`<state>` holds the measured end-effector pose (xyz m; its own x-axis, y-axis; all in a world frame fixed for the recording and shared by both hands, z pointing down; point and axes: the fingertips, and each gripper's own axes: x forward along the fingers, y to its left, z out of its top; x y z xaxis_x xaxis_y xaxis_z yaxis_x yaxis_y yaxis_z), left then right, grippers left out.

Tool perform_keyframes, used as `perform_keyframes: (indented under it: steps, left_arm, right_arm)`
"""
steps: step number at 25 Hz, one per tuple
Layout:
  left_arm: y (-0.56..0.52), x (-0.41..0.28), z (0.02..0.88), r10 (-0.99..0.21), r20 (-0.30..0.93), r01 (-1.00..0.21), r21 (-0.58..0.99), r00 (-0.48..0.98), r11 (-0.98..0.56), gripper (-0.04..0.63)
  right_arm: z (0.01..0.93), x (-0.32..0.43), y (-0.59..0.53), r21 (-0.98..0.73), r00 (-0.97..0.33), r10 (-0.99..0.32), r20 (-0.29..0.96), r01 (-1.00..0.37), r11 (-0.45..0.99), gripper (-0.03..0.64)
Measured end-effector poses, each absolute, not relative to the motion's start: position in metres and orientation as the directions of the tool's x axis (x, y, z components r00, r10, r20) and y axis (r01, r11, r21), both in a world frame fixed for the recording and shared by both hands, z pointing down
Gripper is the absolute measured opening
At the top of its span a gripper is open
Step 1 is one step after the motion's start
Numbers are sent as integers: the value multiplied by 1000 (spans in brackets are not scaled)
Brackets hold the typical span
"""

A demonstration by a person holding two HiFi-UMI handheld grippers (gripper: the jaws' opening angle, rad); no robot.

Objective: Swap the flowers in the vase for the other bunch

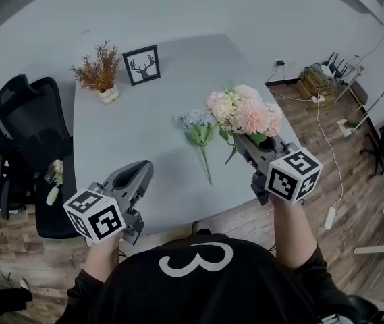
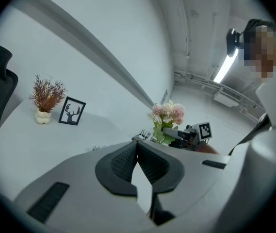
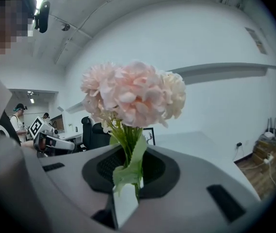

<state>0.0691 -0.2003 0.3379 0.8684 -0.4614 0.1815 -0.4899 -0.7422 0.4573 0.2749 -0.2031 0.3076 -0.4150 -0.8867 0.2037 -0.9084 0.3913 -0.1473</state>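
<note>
Grey table (image 1: 144,100) fills my view. The blue bunch (image 1: 196,123) lies flat mid-table, heads away from me and stem toward the near edge, presumably parked for its turn. My right gripper (image 3: 128,178) is clamped low on the stems of the pink bunch (image 3: 133,93) over the table's right side. The stems stand near upright, blooms on top, which spares the heads. My left gripper (image 2: 138,152) hangs closed and empty.

Pink bunch (image 3: 133,93): its stems run down between the right gripper (image 3: 128,181) jaws, and their lower ends are lost behind the pads. In the head view the blooms cover those jaw tips. Office chairs (image 1: 19,106) are clipped by the left edge. Floor clutter (image 1: 323,76) is too small to tell.
</note>
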Motion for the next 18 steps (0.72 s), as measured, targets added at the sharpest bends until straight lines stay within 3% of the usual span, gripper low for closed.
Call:
perform_keyframes:
  steps: [10,18]
  left_arm:
    - [-218,154,372,-469,240,-523,490,850,-697,11]
    - [-223,170,419,-492,314,-580,525,812,-623,11]
  right_arm:
    - [402,355,-233,-238,-453,-806,380,-891,387,64]
    - [476,384,-254,-340,-487,-726,485,-870,356,51]
